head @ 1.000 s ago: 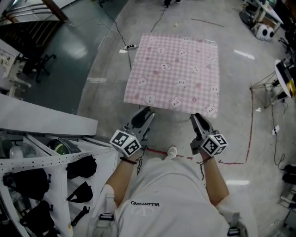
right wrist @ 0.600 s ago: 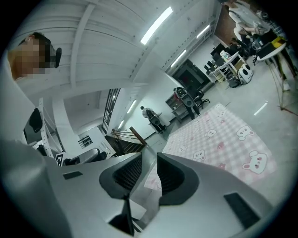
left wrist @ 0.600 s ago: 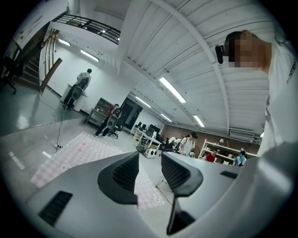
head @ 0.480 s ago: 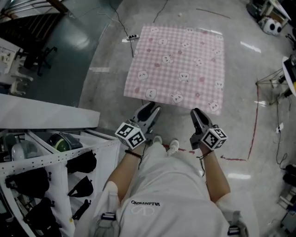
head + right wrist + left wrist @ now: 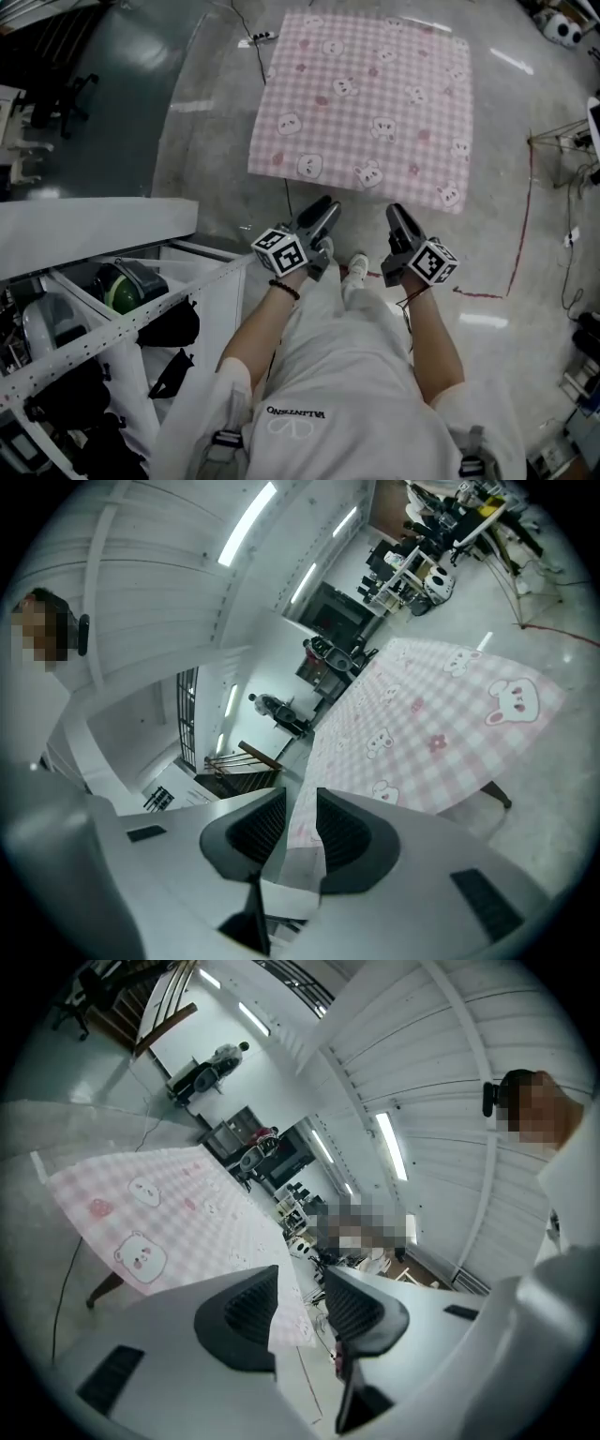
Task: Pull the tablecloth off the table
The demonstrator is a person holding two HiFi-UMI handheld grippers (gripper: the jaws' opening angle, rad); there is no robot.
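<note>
While the cloth (image 5: 367, 98) lies spread over the table (image 5: 103, 1289), left hand-held gripper (image 5: 325, 203) and right hand-held gripper (image 5: 397, 212) hover just short of its near edge, jaws apart and empty, seemingly aligned to seize that edge.

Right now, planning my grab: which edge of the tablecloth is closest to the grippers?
The edge of the tablecloth that faces the person, just ahead of the left gripper and right gripper, both open and not yet on it. The other three edges lie farther off.
</note>
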